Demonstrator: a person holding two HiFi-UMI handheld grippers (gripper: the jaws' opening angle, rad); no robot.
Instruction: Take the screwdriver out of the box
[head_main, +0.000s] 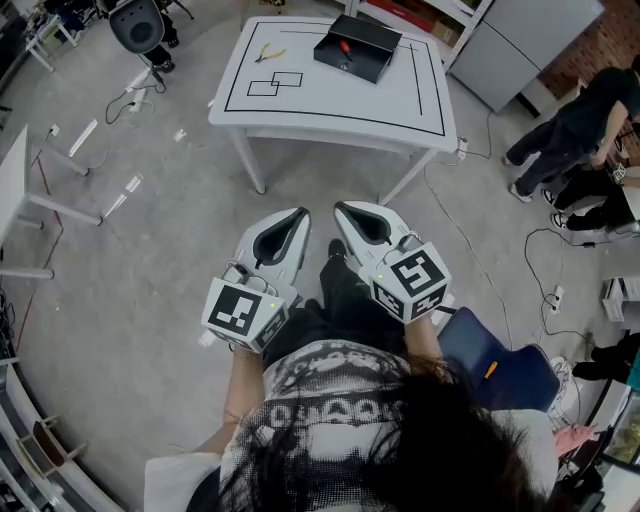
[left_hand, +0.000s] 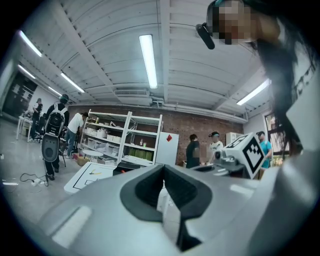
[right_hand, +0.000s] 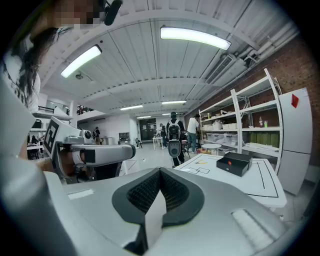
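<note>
A black open box (head_main: 357, 47) stands at the far side of a white table (head_main: 330, 105), and the red-handled screwdriver (head_main: 343, 47) lies inside it. In the right gripper view the box (right_hand: 234, 163) sits ahead on the right, with a red spot of the handle (right_hand: 229, 162) showing. My left gripper (head_main: 299, 213) and right gripper (head_main: 341, 208) hang side by side in front of my body, over the floor and well short of the table. Both are shut with nothing between the jaws, as each gripper's own view of the left gripper (left_hand: 163, 167) and right gripper (right_hand: 160, 171) shows.
Yellow-handled pliers (head_main: 268, 53) and black outlined rectangles (head_main: 275, 84) are on the table's left part. A black chair (head_main: 138, 25) stands far left. People (head_main: 570, 120) crouch at the right. A blue seat (head_main: 500, 365) is by my right side. Cables lie on the floor.
</note>
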